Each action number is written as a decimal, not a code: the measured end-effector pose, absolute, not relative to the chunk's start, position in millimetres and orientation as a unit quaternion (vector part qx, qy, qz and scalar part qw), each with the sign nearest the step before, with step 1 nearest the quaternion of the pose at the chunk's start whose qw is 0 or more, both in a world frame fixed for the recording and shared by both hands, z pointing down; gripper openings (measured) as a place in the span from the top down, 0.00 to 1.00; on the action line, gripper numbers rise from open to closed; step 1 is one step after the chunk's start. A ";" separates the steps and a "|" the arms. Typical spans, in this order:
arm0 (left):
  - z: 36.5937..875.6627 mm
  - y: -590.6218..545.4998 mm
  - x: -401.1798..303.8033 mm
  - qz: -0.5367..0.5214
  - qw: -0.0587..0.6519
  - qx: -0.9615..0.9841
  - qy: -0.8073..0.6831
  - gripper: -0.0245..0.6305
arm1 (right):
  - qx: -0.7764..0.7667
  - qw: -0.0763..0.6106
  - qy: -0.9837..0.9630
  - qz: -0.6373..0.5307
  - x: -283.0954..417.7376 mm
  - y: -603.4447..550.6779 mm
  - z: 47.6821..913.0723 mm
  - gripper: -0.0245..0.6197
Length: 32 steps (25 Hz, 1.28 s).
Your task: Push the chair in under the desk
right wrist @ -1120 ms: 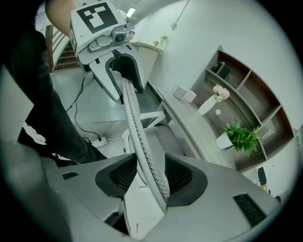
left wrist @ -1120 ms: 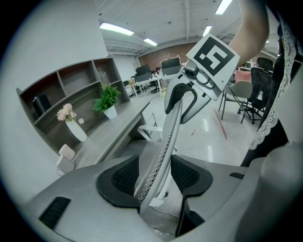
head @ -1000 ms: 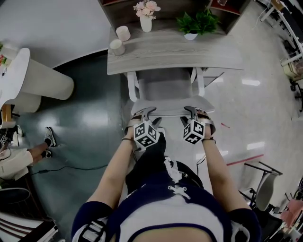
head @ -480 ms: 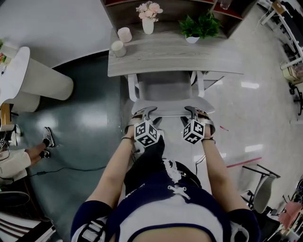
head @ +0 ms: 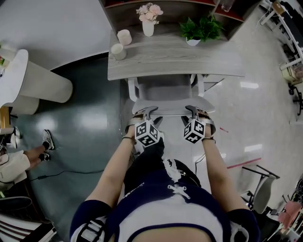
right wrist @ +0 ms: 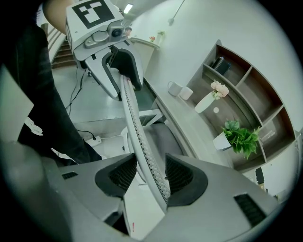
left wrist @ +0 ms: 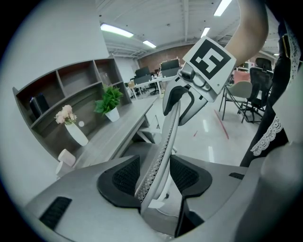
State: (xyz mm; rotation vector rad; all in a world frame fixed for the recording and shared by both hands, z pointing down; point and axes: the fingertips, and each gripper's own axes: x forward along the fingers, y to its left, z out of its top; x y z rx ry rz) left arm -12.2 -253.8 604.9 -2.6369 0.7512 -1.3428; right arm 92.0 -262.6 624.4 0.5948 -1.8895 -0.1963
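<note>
Currently holds chair (head: 165,90) by top edge of its back, one gripper toward each end. Clamps left gripper (head: 144,113) over left part of that edge, with jaws just now closing in, edge between them and pads against both faces of mesh. Clamps right gripper (head: 195,112) over right part likewise, with edge running slantwise between pads and touching both. Angles both grippers forward and down, marker cubes turned up toward head view. Shows, in each gripper view, other gripper farther along same edge. Frames both forearms (head: 113,172) at bottom of head view, reaching up to grippers. Places chair straight in front of desk (head: 161,59), facing it: front of seat already below desk's near edge; rear of seat, white armrests (head: 133,90) and back out in open. Sets back just ahead of person's legs, apart from desk. Carries on desk top, at left end, two pale cups (head: 118,51), apart, one behind other; at far edge, white vase (head: 148,26) of pink flowers, upright; to right of vase, green plant (head: 199,28) in white pot. Backs desk with dark shelf (head: 123,12) of open compartments. Leaves round white table (head: 16,71) well apart at left, on dark floor, with black cable (head: 71,168) lying nearer and second person's shoes (head: 49,137) between table and cable. Puts another chair (head: 262,186) at lower right on pale floor, near red line (head: 244,160).
</note>
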 end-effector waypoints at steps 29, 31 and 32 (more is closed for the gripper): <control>577.6 -269.1 -20.1 -0.346 -0.036 -0.903 0.252 0.65 | 0.349 0.480 -0.805 -0.022 85.2 -266.6 586.9 0.69; 562.9 -272.4 -25.7 -0.313 -0.038 -0.902 0.295 0.67 | 0.378 0.430 -0.820 -0.009 79.1 -264.5 563.5 0.69; 553.1 -274.7 -28.8 -0.291 -0.044 -0.902 0.316 0.69 | 0.396 0.392 -0.830 0.008 75.1 -264.5 549.3 0.70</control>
